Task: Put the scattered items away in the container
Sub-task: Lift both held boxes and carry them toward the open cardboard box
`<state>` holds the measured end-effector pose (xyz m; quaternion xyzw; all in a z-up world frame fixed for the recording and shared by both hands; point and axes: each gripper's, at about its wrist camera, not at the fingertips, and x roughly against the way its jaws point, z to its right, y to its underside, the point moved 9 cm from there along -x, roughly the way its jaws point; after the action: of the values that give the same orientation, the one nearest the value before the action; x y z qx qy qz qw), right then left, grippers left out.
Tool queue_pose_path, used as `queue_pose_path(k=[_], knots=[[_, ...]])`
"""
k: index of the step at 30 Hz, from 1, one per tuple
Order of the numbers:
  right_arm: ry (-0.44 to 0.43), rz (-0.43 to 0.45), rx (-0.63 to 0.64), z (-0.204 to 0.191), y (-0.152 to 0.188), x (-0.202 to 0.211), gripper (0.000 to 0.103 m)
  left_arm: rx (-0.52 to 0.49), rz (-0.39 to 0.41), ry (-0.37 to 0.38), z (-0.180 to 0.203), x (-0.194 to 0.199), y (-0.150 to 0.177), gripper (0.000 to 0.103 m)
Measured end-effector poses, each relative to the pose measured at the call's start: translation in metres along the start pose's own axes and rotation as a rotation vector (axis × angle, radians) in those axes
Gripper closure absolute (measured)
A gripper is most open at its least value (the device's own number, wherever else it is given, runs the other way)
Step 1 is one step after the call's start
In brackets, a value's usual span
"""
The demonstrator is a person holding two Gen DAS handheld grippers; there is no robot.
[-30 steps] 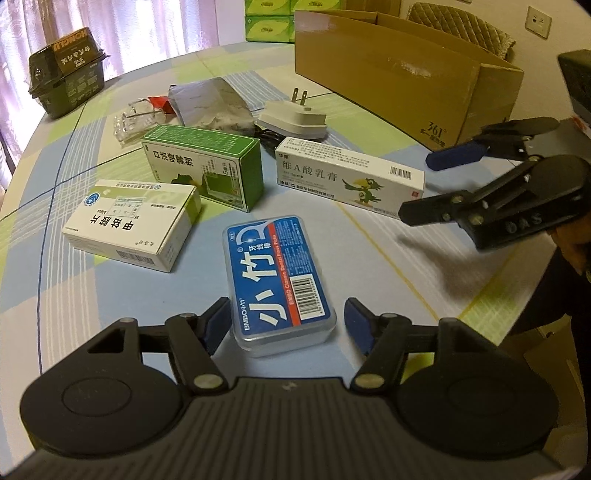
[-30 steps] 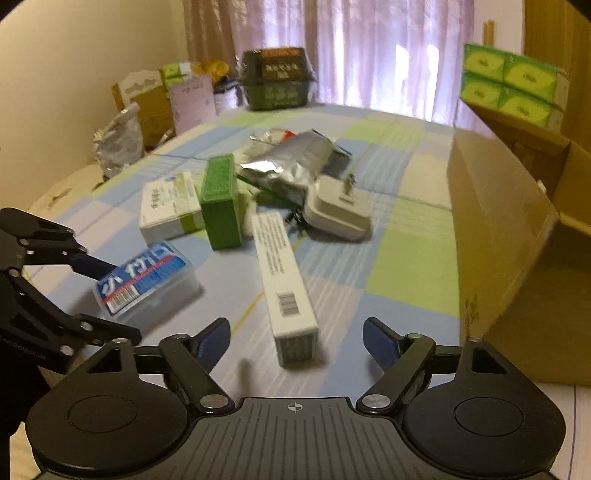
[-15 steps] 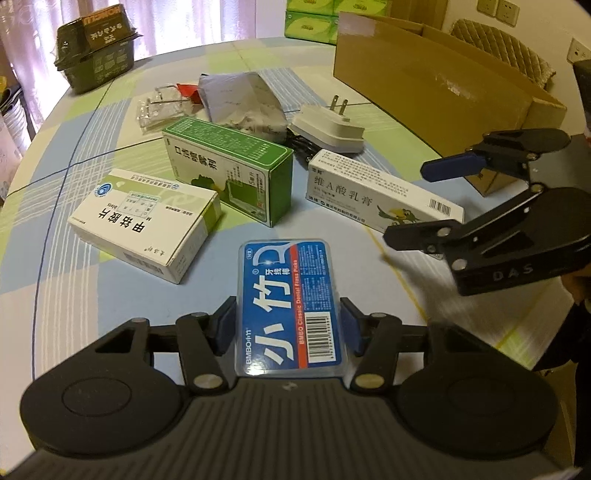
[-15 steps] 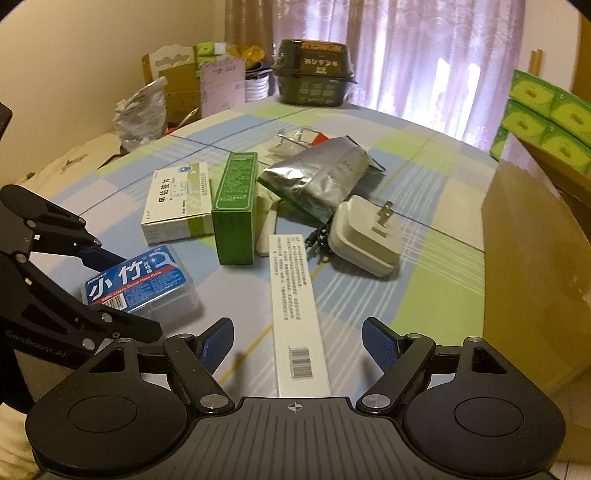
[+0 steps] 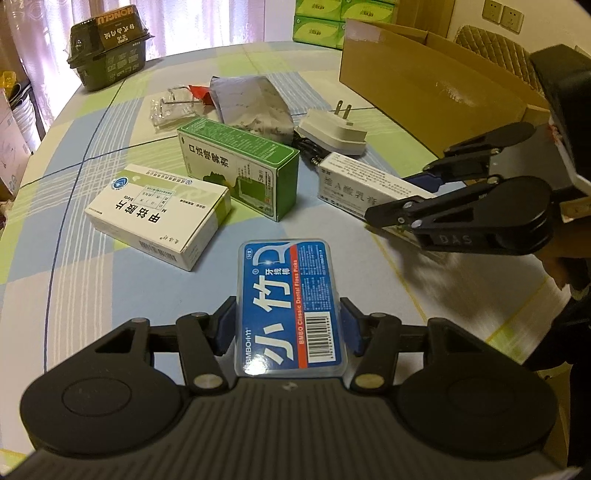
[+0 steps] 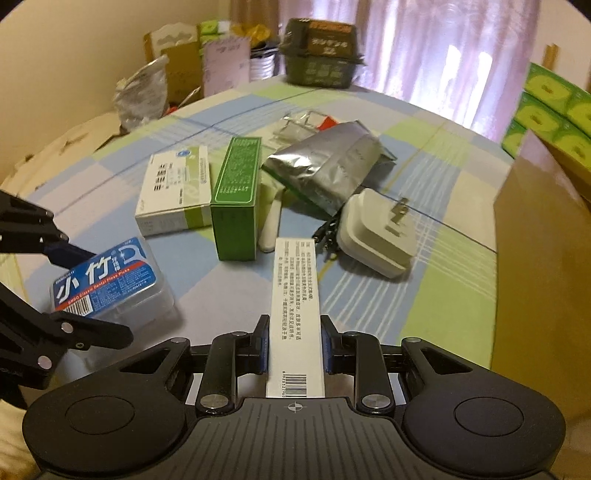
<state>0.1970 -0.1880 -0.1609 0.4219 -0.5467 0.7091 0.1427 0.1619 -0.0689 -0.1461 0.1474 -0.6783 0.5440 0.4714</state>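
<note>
- My left gripper (image 5: pixel 288 325) is clamped on the blue dental floss pick case (image 5: pixel 291 306) — its blue pads press the case's two long sides at the near end, and the case sits on the checked tablecloth (image 5: pixel 74 258).
- My right gripper (image 6: pixel 293 349) is closed on the long white ointment box (image 6: pixel 295 306), gripping its near, barcode end; the rest of the box points away across the table.
- In the left wrist view the right gripper reaches in from the right, pinching that same box at its right end.
- The open cardboard box (image 5: pixel 424 81) — the container — stands at the far right of the table, well apart from both held items.
- Between the grippers and the far edge lie a white medicine box (image 5: pixel 159 210), a green carton (image 5: pixel 240 170) just beside it, a white plug adapter (image 5: pixel 332 131), a silver foil pouch (image 5: pixel 251 103) and a clear plastic packet (image 5: pixel 173 107).
- A dark green tub (image 5: pixel 110 44) sits at the far left edge.
- Green tissue packs (image 5: pixel 332 18) are stacked behind the container.
</note>
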Motion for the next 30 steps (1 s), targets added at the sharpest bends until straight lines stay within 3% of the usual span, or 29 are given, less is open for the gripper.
queue_pose_path(k=[8, 18, 30], knots=[[0.013, -0.008, -0.154, 0.005, 0.016, 0.034, 0.074, 0.005, 0.02, 0.011, 0.012, 0.018, 0.001, 0.051], [0.05, -0.018, -0.255, 0.009, 0.048, 0.069, 0.074, 0.014, 0.04, 0.032, 0.028, 0.039, 0.007, 0.051], [0.053, 0.052, -0.324, 0.016, 0.035, 0.1, 0.074, 0.009, 0.065, 0.045, 0.04, 0.05, -0.003, 0.051]])
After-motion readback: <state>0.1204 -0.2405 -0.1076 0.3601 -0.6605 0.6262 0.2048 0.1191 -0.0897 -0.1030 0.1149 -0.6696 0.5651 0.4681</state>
